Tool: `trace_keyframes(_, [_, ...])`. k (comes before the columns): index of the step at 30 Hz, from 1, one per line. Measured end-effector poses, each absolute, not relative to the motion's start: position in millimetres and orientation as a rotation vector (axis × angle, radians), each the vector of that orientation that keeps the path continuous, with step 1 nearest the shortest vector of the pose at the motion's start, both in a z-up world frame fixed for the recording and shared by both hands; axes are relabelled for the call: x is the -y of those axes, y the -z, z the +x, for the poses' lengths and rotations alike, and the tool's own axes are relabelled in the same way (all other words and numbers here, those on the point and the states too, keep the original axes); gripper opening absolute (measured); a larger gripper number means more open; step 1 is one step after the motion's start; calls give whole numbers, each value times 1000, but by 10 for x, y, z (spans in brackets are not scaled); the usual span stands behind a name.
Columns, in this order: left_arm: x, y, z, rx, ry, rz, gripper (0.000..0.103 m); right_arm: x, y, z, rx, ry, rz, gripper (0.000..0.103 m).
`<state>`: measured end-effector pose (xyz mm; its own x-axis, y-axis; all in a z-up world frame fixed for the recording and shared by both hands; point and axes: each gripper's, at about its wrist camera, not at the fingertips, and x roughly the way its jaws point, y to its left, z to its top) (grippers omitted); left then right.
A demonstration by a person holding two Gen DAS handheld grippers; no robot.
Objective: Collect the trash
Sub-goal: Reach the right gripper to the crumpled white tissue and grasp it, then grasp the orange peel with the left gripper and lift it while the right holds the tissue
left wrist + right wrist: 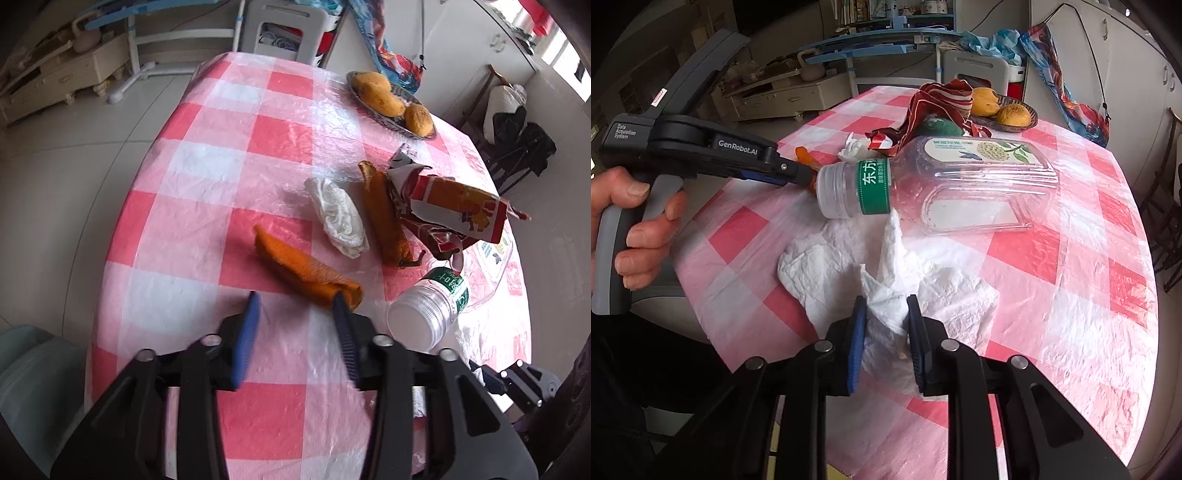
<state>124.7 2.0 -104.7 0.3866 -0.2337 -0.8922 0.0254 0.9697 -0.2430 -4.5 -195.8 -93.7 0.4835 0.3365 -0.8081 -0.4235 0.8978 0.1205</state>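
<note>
Right gripper [886, 325] pinches white tissue [886, 273] on checkered table [1071, 295]. Left gripper [295, 314] half open, holds nothing, right finger touches orange peel [306, 269].

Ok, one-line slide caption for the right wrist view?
Right hand-held gripper pinches a crumpled white tissue beside an empty bottle on the checked table.

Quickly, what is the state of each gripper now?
Left gripper: open, one finger touching the orange peel, not clamped.
Right gripper: shut on the white tissue.
</note>
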Motion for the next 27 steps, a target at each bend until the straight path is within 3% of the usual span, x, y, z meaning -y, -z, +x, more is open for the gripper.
trace_keyframes(2, [-85, 1035, 1258, -1154, 138, -236, 63, 1947, 936, -32, -962, -469, -100, 22])
trace_keyframes(6, [-109, 1052, 1308, -1148, 115, -294, 67, 1942, 936, -39, -965, -472, -96, 22])
trace_keyframes(22, [238, 1104, 1338, -1066, -52, -183, 68, 1942, 937, -34, -964, -473, -100, 22])
trace_keyframes(25, [292, 1096, 1328, -1058, 1, -181, 47, 1937, 937, -39, -963, -476, -98, 22])
trace_keyframes(27, [307, 1100, 1322, -1065, 46, -189, 23, 1933, 935, -40, -964, -482, -96, 22])
